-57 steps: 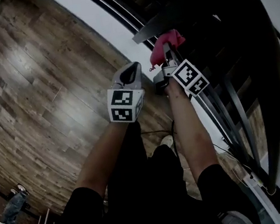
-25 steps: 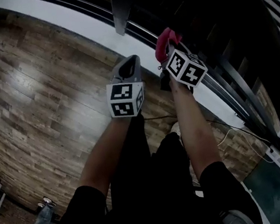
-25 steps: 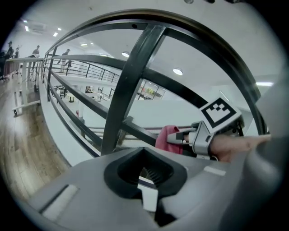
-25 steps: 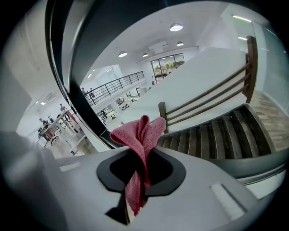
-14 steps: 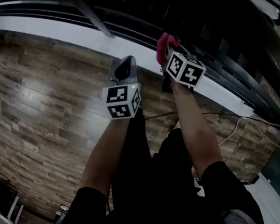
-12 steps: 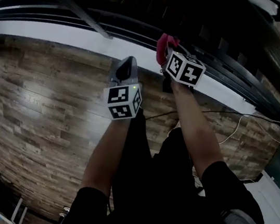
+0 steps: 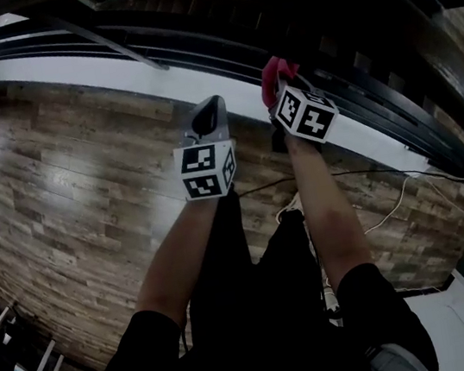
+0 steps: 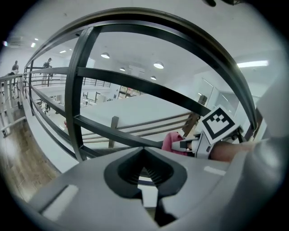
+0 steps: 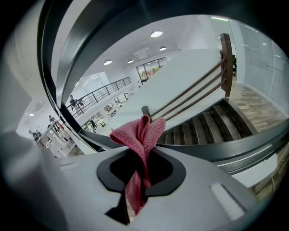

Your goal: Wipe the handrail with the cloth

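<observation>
The right gripper (image 7: 275, 93) is clamped on a crumpled pink-red cloth (image 9: 141, 134). Its jaws are pressed onto the fabric. A bunch of cloth stands up past the tips and a strip hangs down through the opening behind them. In the head view the cloth sits at the edge of the dark curved metal handrail (image 8: 189, 38) and its railing bars. Whether the fabric actually touches the metal cannot be told. In the right gripper view a dark railing bar runs behind the bunched cloth, with wooden stair treads (image 9: 212, 124) beyond that bar.

The left gripper (image 7: 211, 112) is just beside the right one, on the side away from the handrail. Its jaws are pressed together with nothing between them. Its own view looks through the railing bars, and the right gripper's marker cube (image 8: 219, 127) and the cloth show low against a bar.

On the near side of the handrail a white ledge (image 7: 189, 80) runs along its foot. A brown wood-plank floor (image 7: 75, 187) spreads out from there, with a thin cable (image 7: 370, 172) lying on it.
</observation>
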Available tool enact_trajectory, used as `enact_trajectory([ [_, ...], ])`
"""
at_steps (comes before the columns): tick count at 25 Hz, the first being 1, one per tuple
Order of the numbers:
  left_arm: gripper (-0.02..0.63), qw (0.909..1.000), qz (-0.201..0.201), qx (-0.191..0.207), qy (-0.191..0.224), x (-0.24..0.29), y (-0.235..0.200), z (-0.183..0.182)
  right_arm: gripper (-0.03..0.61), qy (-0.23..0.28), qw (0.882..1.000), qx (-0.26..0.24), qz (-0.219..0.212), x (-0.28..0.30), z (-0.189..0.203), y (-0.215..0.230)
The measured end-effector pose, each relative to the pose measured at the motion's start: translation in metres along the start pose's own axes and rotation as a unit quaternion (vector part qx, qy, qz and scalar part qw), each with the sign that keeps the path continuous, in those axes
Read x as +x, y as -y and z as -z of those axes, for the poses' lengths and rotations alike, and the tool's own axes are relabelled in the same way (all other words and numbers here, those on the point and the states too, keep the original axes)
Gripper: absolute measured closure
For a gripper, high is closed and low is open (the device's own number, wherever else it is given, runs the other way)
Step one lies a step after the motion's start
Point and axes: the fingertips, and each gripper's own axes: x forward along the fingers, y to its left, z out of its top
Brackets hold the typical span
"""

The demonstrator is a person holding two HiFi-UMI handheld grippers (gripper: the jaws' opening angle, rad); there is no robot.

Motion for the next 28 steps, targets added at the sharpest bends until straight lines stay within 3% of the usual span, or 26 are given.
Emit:
enact_trajectory([
  [17, 0.614, 0.9988, 0.034, 0.035, -0.010, 0.032, 0.084, 0.015, 0.526, 0.019, 1.000, 0.013, 0.014, -0.039, 0.006, 0.062],
  [21, 0.614, 0.9993, 0.014, 0.035, 0.000, 0.034, 0.098, 0.021, 0.526, 0.020, 0.998, 0.062, 0.000, -0.048, 0.007, 0.082],
  [28, 0.614, 0.9996, -0.006, 0.027, 0.011, 0.046, 0.136, 0.034, 0.526, 0.024, 0.999, 0.036, -0.011, -0.072, 0.008, 0.128],
])
